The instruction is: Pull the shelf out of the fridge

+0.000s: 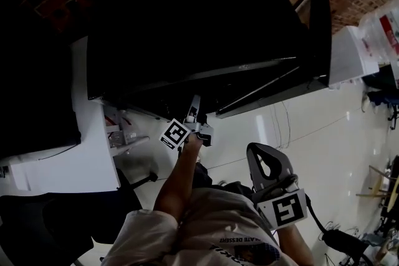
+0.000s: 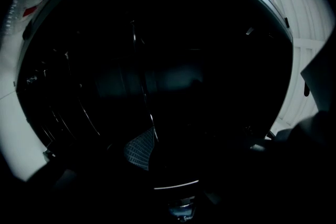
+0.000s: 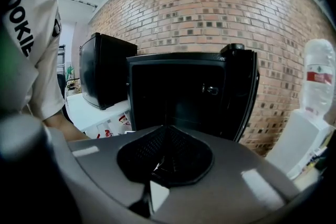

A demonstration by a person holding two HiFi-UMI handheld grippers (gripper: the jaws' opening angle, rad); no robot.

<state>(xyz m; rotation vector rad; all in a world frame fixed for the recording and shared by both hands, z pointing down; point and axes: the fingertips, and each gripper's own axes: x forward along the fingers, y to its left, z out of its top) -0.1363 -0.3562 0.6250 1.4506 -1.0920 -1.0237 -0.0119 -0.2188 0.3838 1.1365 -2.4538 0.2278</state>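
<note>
The black fridge (image 1: 187,15) stands with its door (image 1: 321,28) swung open to the right. My left gripper (image 1: 194,104) reaches into the lower part of the opening. Its own view is very dark: thin wire rods of the shelf (image 2: 142,76) cross the interior, and one rod runs just past the left pad (image 2: 139,148). The left gripper (image 2: 176,157) stands open, its jaws wide apart, and I see nothing pressed between them. My right gripper (image 1: 268,165) hangs back near the person's body. In its own view the right gripper (image 3: 163,157) is shut on nothing and faces the fridge (image 3: 189,94).
A second black appliance (image 1: 31,84) sits on a white table (image 1: 87,159) left of the fridge. A white cabinet (image 1: 349,53) with a water bottle (image 3: 317,78) stands to the right. A brick wall (image 3: 210,13) is behind, and cables lie on the glossy floor (image 1: 312,128).
</note>
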